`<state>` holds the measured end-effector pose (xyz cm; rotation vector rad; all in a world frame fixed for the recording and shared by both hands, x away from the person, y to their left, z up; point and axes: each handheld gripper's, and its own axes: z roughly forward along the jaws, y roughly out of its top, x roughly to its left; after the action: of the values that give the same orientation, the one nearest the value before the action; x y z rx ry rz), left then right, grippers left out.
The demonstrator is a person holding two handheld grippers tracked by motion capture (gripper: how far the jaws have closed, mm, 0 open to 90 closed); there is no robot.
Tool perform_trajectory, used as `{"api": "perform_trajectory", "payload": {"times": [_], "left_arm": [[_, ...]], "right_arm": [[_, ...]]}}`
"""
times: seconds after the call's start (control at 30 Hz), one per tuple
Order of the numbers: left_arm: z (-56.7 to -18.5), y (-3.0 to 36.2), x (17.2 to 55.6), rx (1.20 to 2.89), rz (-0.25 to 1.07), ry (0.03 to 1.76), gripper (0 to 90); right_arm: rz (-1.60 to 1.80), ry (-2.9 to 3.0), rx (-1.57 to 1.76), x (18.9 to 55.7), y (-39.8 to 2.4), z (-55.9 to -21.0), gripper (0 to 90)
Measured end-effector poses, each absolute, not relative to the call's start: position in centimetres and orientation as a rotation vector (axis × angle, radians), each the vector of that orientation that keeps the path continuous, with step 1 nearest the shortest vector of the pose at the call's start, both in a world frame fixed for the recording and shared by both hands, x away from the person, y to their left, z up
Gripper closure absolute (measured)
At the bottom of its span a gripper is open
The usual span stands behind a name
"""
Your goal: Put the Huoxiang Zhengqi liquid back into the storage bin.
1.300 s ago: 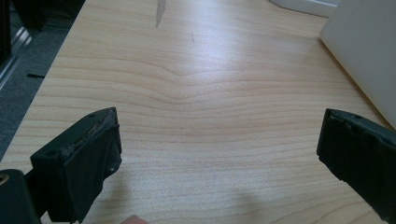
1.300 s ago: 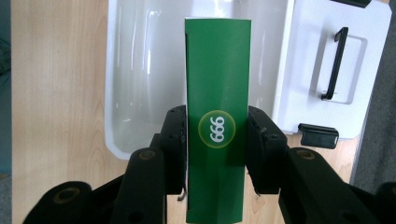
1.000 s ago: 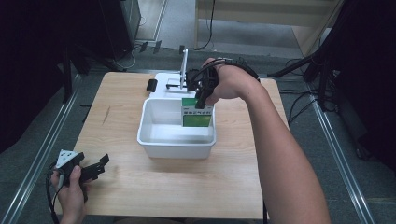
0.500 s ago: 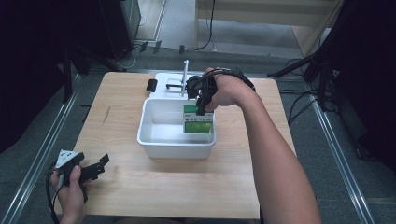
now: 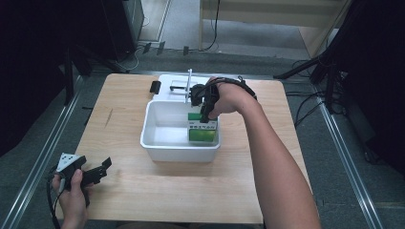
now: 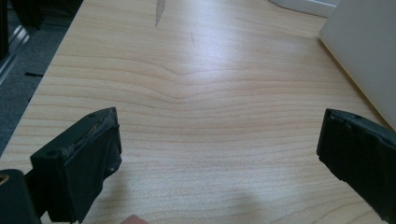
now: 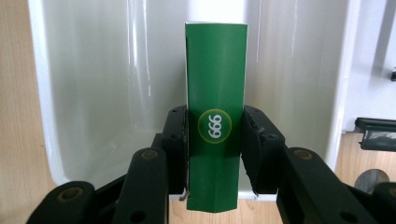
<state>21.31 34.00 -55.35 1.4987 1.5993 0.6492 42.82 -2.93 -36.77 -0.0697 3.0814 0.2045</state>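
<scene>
Green carton (image 7: 215, 130) sits clamped by its narrow sides in the right gripper (image 7: 215, 133), upright to fit the white bin's (image 5: 157, 143) right end; left gripper (image 6: 219, 154) rests with jaws apart, near-left.

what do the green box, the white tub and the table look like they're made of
The slim green box with the 999 roundel looks like printed card: matte, with sharp folded edges. The white rectangular tub is probably moulded plastic: glossy walls with streaky reflections and rounded corners. The pale table shows wood grain with a soft sheen; solid wood or veneer can't be told.
</scene>
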Motion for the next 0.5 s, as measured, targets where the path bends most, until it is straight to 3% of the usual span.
{"api": "perform_trajectory", "payload": {"times": [0.3, 0.5], "left_arm": [[-55.36, 34.04, 21.33, 1.496, 0.644, 1.599, 0.6], [-55.35, 34.1, 21.24, 1.48, 0.644, 1.603, 0.7]], "right_arm": [[0.215, 3.098, -0.07, 42.62, -2.67, -37.26, 63.8], [0.255, 3.074, 0.074, 42.5, -2.73, -36.41, 56.5]]}}
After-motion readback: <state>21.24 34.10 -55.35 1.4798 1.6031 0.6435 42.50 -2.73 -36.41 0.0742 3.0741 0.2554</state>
